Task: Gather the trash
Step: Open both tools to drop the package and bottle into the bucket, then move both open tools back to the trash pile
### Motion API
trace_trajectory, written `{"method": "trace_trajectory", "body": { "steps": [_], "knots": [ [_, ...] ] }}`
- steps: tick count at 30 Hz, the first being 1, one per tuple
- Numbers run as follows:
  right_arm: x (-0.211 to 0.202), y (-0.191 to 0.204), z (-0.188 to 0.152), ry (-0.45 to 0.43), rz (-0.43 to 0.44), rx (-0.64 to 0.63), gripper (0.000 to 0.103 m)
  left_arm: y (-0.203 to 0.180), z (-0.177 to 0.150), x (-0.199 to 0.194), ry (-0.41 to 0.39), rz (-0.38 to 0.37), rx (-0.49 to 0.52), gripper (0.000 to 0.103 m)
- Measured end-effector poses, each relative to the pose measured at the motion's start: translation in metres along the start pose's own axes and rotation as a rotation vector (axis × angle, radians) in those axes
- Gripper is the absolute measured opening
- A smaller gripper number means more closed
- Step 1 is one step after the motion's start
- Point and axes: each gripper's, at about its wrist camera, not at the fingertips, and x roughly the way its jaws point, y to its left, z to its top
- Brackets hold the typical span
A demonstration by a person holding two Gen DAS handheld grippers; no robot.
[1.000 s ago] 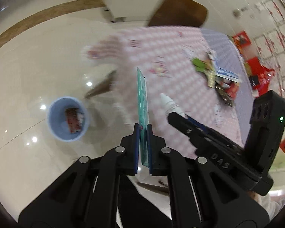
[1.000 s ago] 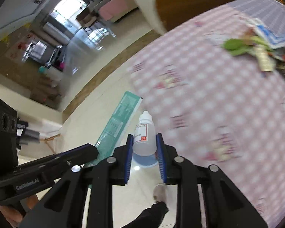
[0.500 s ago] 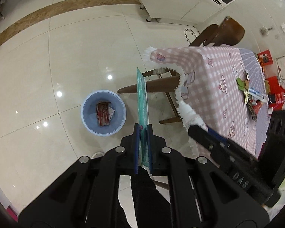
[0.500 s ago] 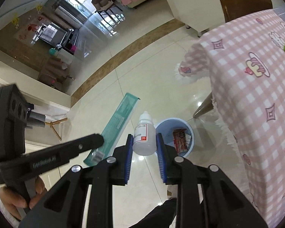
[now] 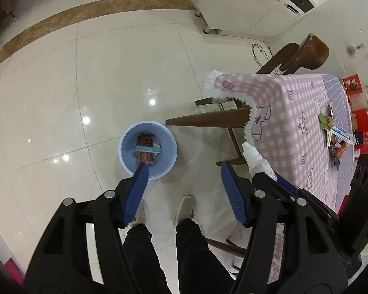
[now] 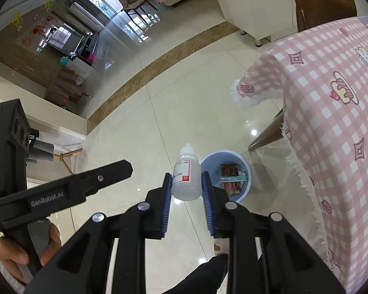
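Below the left tool point(image 5: 184, 183), the floor point(image 5: 110, 73) is glossy pale tile that mirrors the ceiling lights. The blue bin point(image 5: 170, 152) under its tips looks like smooth matt plastic. The tool's arms are matt black plastic with bright metal screws; its pads point(image 5: 233, 196) are ribbed blue rubber. To its right, checked pink cloth point(image 5: 294, 122) with a white fringe drapes the worktop over polished brown wooden legs point(image 5: 208, 120). The bottle point(image 6: 186, 178) in the right tool point(image 6: 187, 196) is smooth white plastic with a paper label.
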Motion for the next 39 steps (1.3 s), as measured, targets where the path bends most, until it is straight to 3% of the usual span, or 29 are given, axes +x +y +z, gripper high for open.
{"method": "trace_trajectory", "body": {
  "steps": [14, 15, 17, 24, 30, 33, 39],
  "knots": [
    [0.008, 0.033, 0.006, -0.012, 0.021, -0.059, 0.025, 0.031, -0.001, -0.029, -0.047, 0.018, -0.057, 0.062],
    [0.006, 0.034, 0.006, -0.019, 0.026, -0.056, 0.027, 0.031, -0.002, -0.031, -0.051, 0.017, -0.057, 0.062],
    [0.004, 0.036, 0.007, -0.027, 0.026, -0.052, 0.040, 0.032, -0.003, -0.035, -0.060, 0.017, -0.057, 0.063],
    [-0.020, 0.027, 0.009, -0.074, 0.002, -0.025, 0.042, 0.012, -0.003, -0.046, -0.083, 0.001, -0.017, 0.063],
    [-0.066, -0.021, 0.005, -0.157, -0.045, 0.070, 0.042, -0.063, 0.002, -0.033, -0.065, -0.029, 0.113, 0.063],
    [-0.097, -0.065, 0.004, -0.207, -0.085, 0.124, 0.042, -0.122, 0.003, -0.020, -0.056, -0.049, 0.208, 0.064],
    [-0.166, -0.190, -0.004, -0.299, -0.208, 0.280, 0.042, -0.250, -0.006, 0.030, 0.015, -0.107, 0.355, 0.064]
  ]
}}
